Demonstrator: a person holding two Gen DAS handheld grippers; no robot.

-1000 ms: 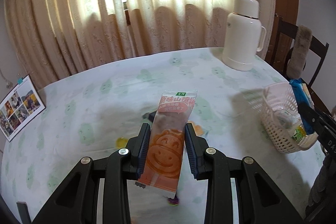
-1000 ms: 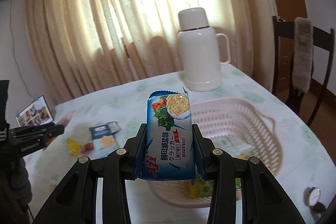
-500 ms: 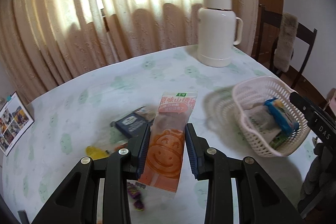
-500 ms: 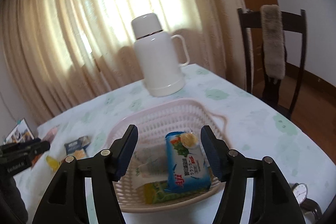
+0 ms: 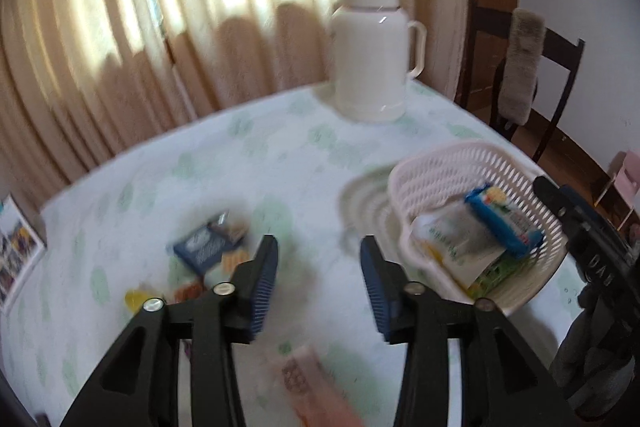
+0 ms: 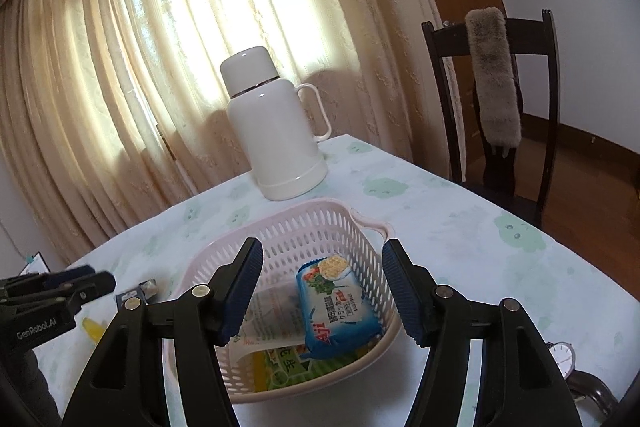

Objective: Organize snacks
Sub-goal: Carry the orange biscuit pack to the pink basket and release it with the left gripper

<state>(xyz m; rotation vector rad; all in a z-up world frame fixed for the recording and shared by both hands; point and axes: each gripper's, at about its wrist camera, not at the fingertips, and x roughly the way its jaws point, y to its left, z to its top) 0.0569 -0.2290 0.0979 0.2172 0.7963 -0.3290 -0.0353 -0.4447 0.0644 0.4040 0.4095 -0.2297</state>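
Observation:
My left gripper (image 5: pixel 319 247) hangs over the tablecloth with its jaws opening and nothing between them. The orange snack packet (image 5: pixel 316 391) shows blurred below the fingers, free of the pads. My right gripper (image 6: pixel 322 251) stands open above the pink basket (image 6: pixel 280 223). In the basket lie the blue cracker pack (image 6: pixel 336 311), a white-and-green pouch (image 6: pixel 272 319) and a green packet under them. In the left wrist view the basket (image 5: pixel 440 155) is at the right, with the right gripper (image 5: pixel 580 227) beside it.
A dark blue packet (image 5: pixel 208 247), a yellow jelly (image 5: pixel 136 297) and small sweets lie left of my left gripper. A white thermos (image 6: pixel 276 131) stands at the back. A dark chair (image 6: pixel 492 79) is beyond the table's right edge. A wristwatch (image 6: pixel 560 355) lies front right.
The left gripper swung right toward the basket, opened and let the orange packet drop. The right gripper released the blue cracker pack into the basket and stays open.

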